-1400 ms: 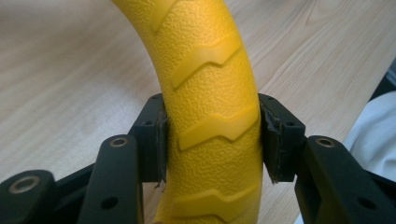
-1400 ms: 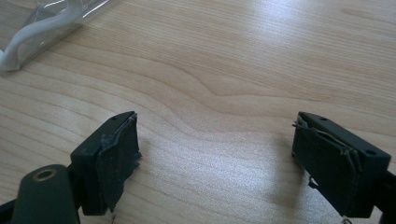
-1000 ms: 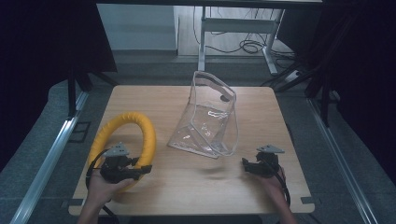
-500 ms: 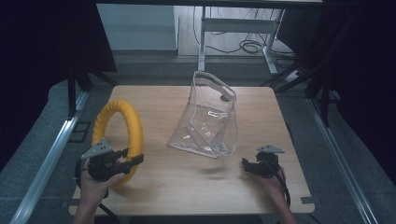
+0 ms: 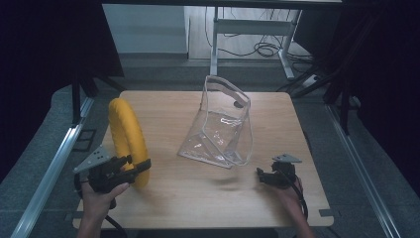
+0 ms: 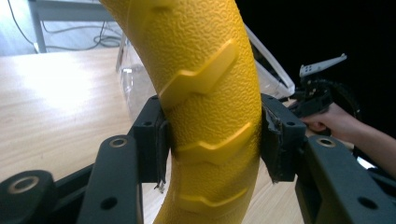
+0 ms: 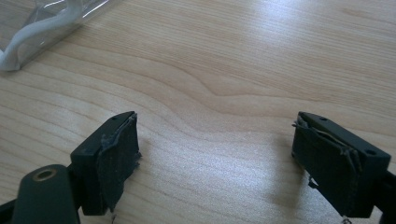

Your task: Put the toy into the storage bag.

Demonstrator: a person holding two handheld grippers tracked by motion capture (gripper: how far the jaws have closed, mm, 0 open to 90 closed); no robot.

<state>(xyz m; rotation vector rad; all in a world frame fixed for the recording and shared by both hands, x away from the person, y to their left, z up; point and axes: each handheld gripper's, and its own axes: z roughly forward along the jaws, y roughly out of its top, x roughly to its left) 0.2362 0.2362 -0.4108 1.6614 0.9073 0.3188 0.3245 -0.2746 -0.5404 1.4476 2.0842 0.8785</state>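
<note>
At the left of the high view the left gripper (image 5: 130, 167) has its fingers clamped on the yellow ring (image 5: 127, 139), tipped upright off the bench (image 5: 198, 198); it could twist loose, while the right gripper (image 5: 265, 177) rests wide open, empty.

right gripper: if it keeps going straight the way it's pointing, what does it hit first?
Probably the wooden table: the right gripper is open, empty and angled down at bare wood. The clear plastic bag lies off to the upper left in the right gripper view, likely outside that line, though depth is unclear.
</note>
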